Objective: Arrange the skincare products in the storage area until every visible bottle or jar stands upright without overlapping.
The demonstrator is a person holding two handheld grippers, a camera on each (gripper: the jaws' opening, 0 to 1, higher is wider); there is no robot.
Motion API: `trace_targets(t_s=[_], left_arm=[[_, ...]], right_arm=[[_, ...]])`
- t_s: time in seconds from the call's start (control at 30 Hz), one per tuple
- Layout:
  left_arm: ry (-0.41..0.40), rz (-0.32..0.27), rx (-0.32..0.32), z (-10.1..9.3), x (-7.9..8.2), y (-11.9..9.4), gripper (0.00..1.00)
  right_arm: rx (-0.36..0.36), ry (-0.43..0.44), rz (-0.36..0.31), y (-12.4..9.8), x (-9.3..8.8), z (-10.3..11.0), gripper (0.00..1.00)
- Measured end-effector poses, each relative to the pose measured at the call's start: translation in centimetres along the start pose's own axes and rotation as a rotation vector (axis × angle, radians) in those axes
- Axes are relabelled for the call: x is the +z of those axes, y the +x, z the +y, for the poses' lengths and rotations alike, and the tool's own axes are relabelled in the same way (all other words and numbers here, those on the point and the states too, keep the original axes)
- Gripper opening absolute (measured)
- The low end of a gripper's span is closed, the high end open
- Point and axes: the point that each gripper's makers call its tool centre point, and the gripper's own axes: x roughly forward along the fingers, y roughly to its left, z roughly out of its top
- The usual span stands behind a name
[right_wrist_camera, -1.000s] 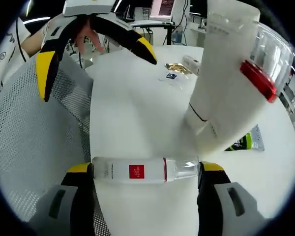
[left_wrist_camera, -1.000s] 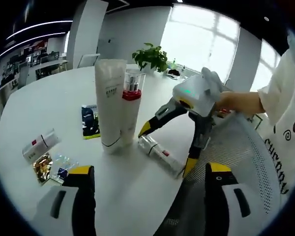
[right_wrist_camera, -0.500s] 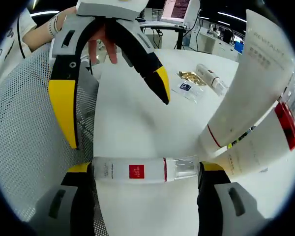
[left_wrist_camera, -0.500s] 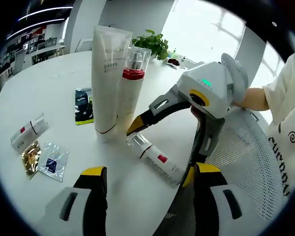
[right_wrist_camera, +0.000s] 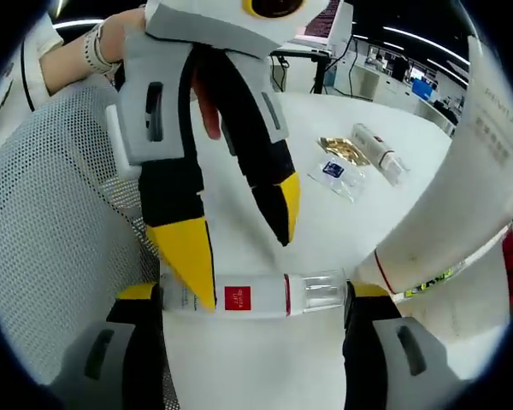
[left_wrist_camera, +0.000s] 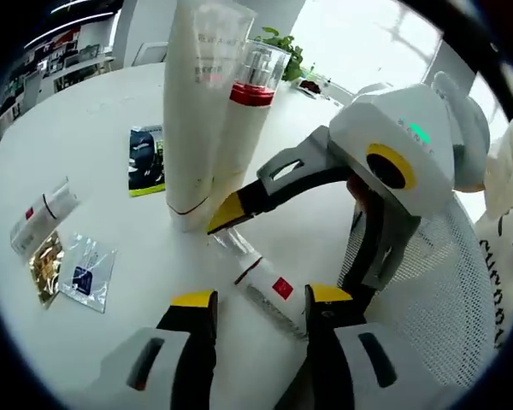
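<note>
Right gripper view: my R gripper (right_wrist_camera: 252,299) clamps bottle (right_wrist_camera: 248,296) lengthwise; L gripper (left_wrist_camera: 256,314), half-open, should take its middle squarely.

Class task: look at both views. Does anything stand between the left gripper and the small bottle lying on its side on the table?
Nothing visible blocks it. The left gripper is open right at the lying bottle, which the right gripper holds end to end. The tall tube stands upright further off.
</note>
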Motion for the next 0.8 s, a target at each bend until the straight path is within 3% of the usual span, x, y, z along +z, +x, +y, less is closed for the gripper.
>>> trace_targets(t_s=[0.3, 0.4, 0.57, 0.8], left_arm=[[-0.034, 0.048, 0.019, 0.7, -1.1, 0.9, 0.34], [-0.013, 0.051, 0.060, 1.5, -1.2, 0.8, 0.30], [-0.053, 0.030, 0.056, 1.9, -1.0, 0.8, 0.29], [-0.089, -0.018, 0.045, 2.6, -0.5, 0.9, 0.31]], right_arm=[[-0.002, -0.007, -0.017, 1.0, 1.4, 0.3, 0.87], [-0.020, -0.023, -0.045, 1.2, 2.0, 0.2, 0.87], [-0.045, -0.068, -0.056, 0.9, 2.5, 0.2, 0.86], [-0.105, -0.199, -0.082, 0.6, 3.2, -0.1, 0.86]])
